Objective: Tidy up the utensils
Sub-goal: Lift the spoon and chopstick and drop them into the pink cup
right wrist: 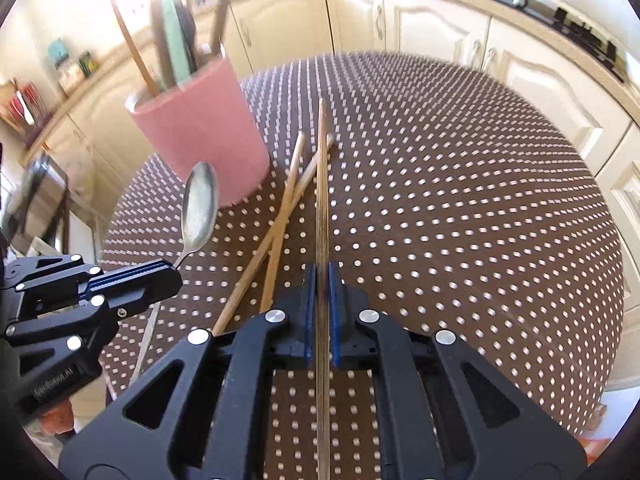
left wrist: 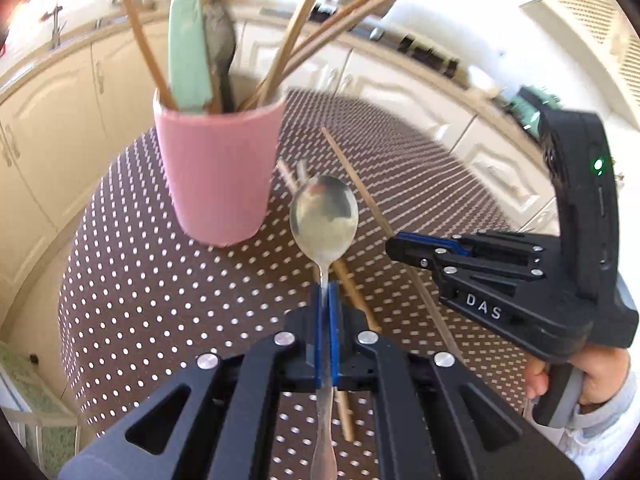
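Two items are in hand, neither stowed yet; left gripper (left wrist: 327, 292) is pressed together on the spoon (left wrist: 325, 220) by its handle, bowl pointing forward and lifted off the table, just beside the pink cup (left wrist: 218, 176) but not yet over its rim; right gripper (right wrist: 323, 276) is pinching a long wooden skewer (right wrist: 322, 184), which runs forward between the blue pads and looks low to the table; cannot tell if its far tip is touching the cloth.

Done so far, judging by the cup: several wooden sticks, a mint-green spatula (left wrist: 188, 48) and a grey utensil stand upright in it.

Left to do: spoon into the cup; skewer into the cup; then the two chopsticks (right wrist: 280, 216) that lie crossed on the dotted tablecloth (right wrist: 460, 220), just left of the skewer and near the cup's base; nothing else loose is visible on the cloth in either view.

Estimate: past halfway, four pieces remaining, two of them already gripped; spoon looks like the next drop, since it is raised and closest to the cup.

Risk: cup is crowded with long sticks leaning outward; the spoon needs a gap between them, and a nudge could tip the cup.
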{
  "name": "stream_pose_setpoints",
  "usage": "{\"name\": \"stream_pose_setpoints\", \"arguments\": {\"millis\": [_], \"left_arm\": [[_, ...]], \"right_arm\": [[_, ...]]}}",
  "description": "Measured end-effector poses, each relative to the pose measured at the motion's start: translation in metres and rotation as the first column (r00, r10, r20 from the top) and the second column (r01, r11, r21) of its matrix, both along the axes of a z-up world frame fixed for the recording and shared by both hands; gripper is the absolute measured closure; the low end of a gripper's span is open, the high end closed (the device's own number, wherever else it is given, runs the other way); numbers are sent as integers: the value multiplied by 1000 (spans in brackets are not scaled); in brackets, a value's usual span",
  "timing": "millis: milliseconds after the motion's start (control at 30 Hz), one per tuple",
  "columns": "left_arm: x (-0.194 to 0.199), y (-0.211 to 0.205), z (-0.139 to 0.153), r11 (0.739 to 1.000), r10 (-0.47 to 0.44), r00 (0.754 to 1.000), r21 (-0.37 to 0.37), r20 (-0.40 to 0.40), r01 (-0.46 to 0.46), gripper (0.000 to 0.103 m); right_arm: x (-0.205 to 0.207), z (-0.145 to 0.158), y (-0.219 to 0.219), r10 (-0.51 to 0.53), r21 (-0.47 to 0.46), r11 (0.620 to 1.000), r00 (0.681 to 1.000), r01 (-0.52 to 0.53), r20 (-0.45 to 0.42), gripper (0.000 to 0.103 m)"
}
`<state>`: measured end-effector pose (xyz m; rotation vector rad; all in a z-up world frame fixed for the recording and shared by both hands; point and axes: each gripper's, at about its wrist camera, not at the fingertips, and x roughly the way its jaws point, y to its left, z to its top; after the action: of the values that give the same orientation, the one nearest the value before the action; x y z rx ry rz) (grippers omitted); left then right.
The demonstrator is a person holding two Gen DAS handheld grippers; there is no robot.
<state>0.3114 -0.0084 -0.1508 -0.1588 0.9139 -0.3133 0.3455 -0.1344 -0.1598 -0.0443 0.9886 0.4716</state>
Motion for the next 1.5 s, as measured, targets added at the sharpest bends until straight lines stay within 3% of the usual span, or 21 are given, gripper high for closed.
{"name": "stream_pose_setpoints", "arguments": {"millis": [167, 267, 433, 633, 900, 1233, 1500], "left_arm": [[-30, 9, 26, 999, -9, 993, -46, 117, 14, 100], [-46, 7, 39, 997, -21, 984, -72, 176, 34, 100], [-75, 8, 67, 994, -33, 950, -91, 309, 64, 100], [-95, 28, 97, 994, 27, 895, -110, 446, 25, 100], [-82, 50, 122, 989, 115, 813, -142, 571, -40, 100], [-38, 86, 125, 957, 271, 682, -268, 680, -113, 100], [9, 95, 110, 932, 345, 642, -329, 684, -150, 100]], "right_arm": [[-32, 32, -29, -43, 141, 990, 991, 25, 123, 96], [-60, 54, -40, -66, 213, 977, 969, 14, 236, 96], [-98, 88, -47, -103, 326, 945, 915, -32, 389, 96], [-108, 121, -25, -88, 349, 930, 849, -118, 521, 96], [-97, 142, 15, -85, 381, 904, 794, -192, 601, 96], [-53, 140, 58, -91, 397, 884, 742, -247, 664, 96], [-12, 127, 68, -147, 427, 875, 717, -226, 681, 96]]}}
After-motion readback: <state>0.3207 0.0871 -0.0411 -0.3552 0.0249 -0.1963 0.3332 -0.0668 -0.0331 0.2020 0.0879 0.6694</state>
